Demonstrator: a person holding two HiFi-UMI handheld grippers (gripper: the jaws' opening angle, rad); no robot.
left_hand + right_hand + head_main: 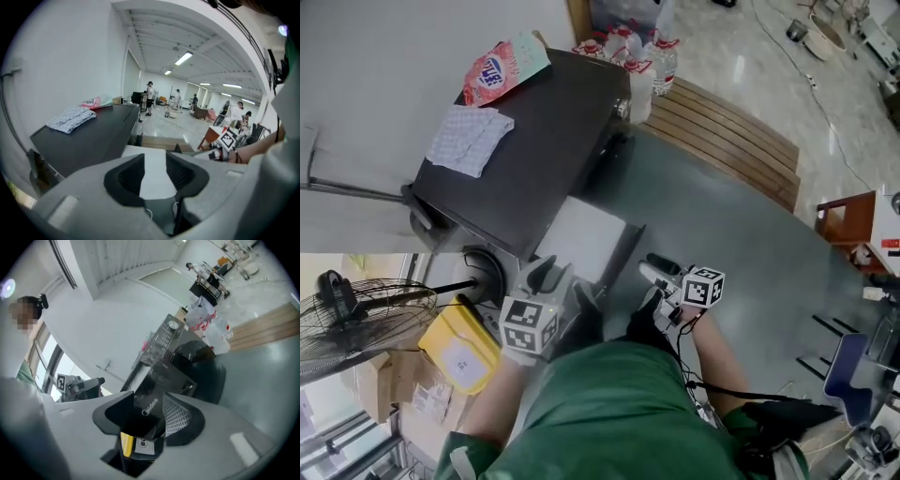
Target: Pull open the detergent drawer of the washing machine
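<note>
Here, right gripper: jaws parted, no clamp showing.
in its gap: detergent drawer, its dark face with a Midea logo filling the space just ahead of the pads.
left gripper: jaws wide, released, empty; only the white tray shows beyond the gap.
drawer position: at the near end of the machine's front panel, standing out from the front. From the head view it reads as that white tray with a dark outer edge. Both grippers sit just short of it, the right one nearest the dark edge.
washing machine: dark body, round door below a panel with a knob.
on its top: checked cloth lying flat, and a red-and-white packet at the far corner, the two apart.
beyond: water bottles by the machine's far corner; slatted wooden platform on the floor.
left side: fan, with a yellow box beside it.
person: green top, low in the head view.
</note>
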